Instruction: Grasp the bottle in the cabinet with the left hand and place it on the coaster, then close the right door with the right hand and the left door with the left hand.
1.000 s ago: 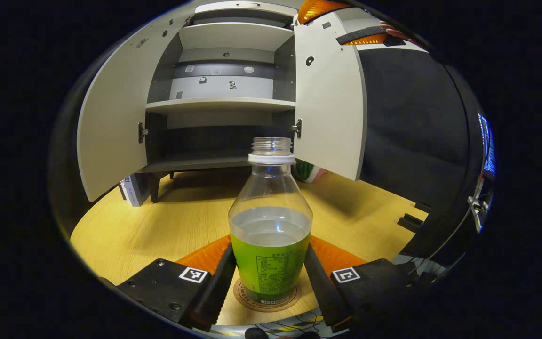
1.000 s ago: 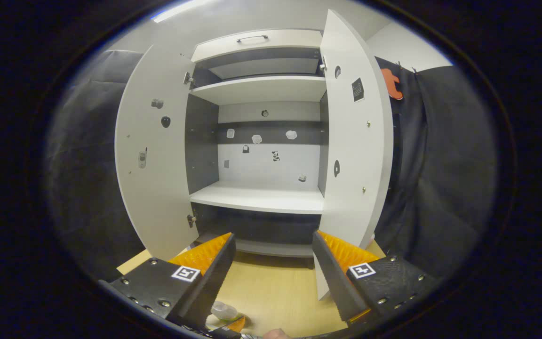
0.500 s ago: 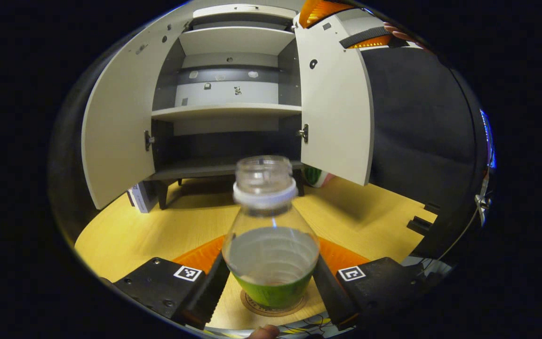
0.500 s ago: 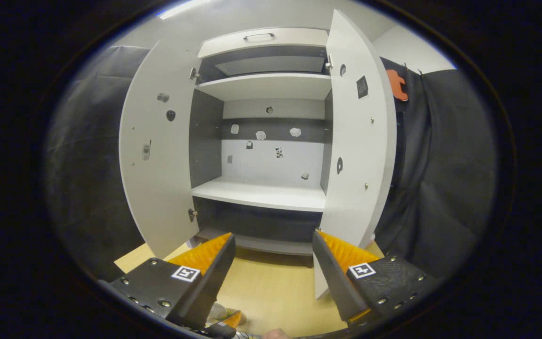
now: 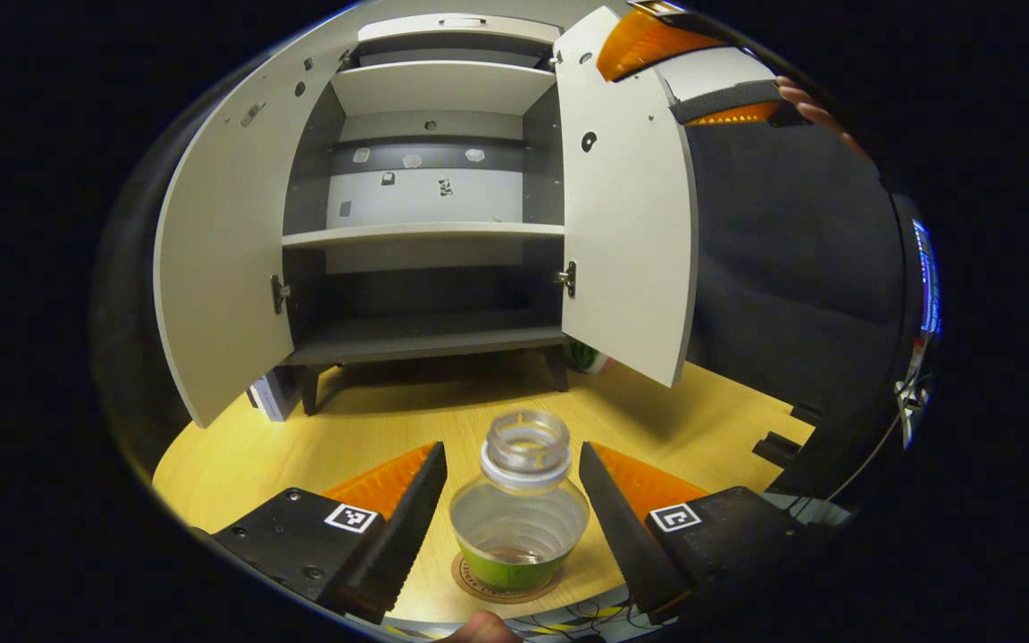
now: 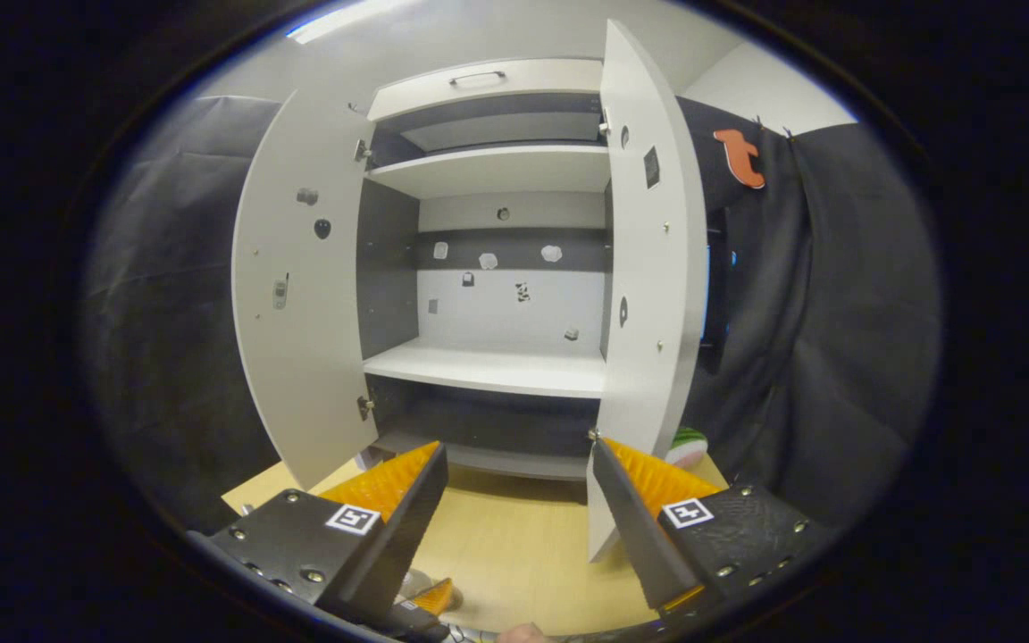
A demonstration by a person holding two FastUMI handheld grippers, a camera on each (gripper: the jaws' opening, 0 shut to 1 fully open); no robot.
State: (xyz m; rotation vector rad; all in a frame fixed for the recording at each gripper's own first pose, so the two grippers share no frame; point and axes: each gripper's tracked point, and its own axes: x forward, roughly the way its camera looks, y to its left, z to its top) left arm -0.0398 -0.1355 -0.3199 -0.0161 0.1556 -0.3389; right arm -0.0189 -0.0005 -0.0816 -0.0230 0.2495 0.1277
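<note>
The bottle (image 5: 519,509) stands on the coaster (image 5: 506,572) between the spread left gripper (image 5: 512,513), so a careless withdrawal could topple it, while the right gripper (image 6: 519,509), also spread, nears the right door (image 6: 644,295).

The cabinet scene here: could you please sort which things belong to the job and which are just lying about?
Job:
bottle, standing on the coaster
right door, open
left door, open
left claw, open
right claw, open

Lying about:
book beside the cabinet leg
green striped object behind the right door
</note>
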